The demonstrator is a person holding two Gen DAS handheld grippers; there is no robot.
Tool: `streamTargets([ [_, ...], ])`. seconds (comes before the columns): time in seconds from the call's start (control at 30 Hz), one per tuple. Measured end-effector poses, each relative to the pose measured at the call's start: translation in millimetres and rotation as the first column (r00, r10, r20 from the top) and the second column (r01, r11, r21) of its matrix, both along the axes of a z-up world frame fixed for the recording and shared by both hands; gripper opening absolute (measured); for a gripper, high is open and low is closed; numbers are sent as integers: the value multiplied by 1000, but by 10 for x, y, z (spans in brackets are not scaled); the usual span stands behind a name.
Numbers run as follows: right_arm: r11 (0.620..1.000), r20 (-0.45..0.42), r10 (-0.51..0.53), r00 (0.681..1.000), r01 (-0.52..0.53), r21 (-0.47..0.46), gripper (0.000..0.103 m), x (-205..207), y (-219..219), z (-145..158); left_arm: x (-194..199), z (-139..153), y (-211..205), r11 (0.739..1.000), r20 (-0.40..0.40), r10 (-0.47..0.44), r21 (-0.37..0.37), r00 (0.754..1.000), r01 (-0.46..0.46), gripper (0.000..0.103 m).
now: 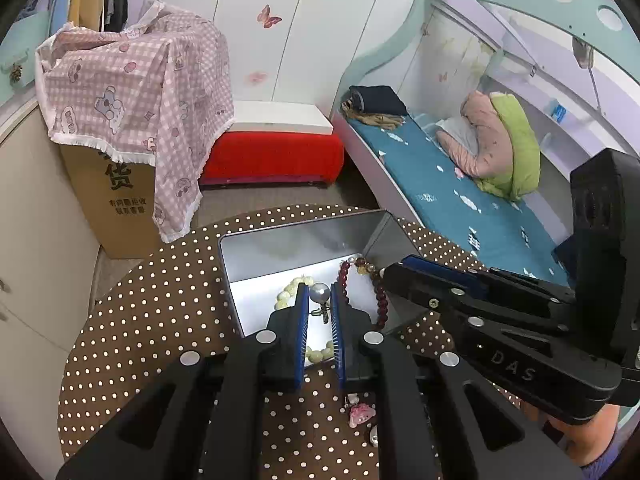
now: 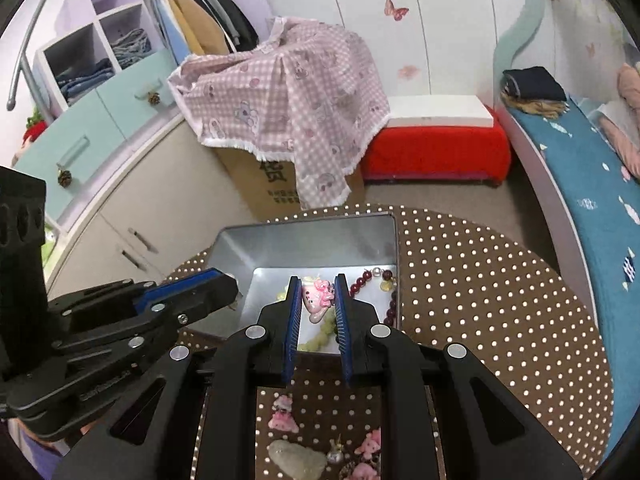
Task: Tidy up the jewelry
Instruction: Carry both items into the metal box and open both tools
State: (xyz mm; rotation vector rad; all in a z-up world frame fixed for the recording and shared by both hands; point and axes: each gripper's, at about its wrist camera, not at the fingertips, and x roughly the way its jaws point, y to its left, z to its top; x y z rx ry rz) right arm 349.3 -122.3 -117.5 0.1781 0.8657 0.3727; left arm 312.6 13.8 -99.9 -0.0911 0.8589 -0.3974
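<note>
The left gripper [image 1: 320,300] holds a pearl earring [image 1: 320,293] between its blue pads [image 1: 303,312]. The pearl is round, shiny and silver-white, with a small dark hook hanging under it. The pads sit close together and pinch it. It hangs over the middle of the metal tin [image 1: 280,240].

The tin is a silver box with high walls. It stands near the far edge of the round table [image 1: 160,300], which has a brown cloth with white dots. Inside the tin, on the left, lies a pale yellow-green bead bracelet [image 1: 286,294]. On the right lies a dark red bead bracelet [image 1: 382,300] with a few clear and gold beads at its far end.

The right gripper [image 2: 318,300] holds a pink charm [image 2: 316,300]. It looks like a small pink and white toy animal. The pads are narrow and press on both its sides. It also hangs over the tin, above the pale bracelet.

On the table, by the near edge, lie more pink charms [image 2: 283,414], a little silver charm [image 2: 334,454] and a pale see-through piece [image 2: 298,460]
</note>
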Motion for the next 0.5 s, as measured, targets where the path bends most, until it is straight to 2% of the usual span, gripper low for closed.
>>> streamTargets([
  [0.2,1000,-16,-2,1000,3,9,17,17,-4,-73,-6,-4,10,1000,-3,8,-15,1000,-8,11],
  [0.3,1000,-20,-2,1000,2,13,17,5,-9,-96,-29,-7,14,1000,-3,16,-13,1000,-16,21],
  [0.5,1000,-20,-6,1000,6,19,19,-15,-21,-99,-96,38,51,999,7,32,-23,999,-32,31],
])
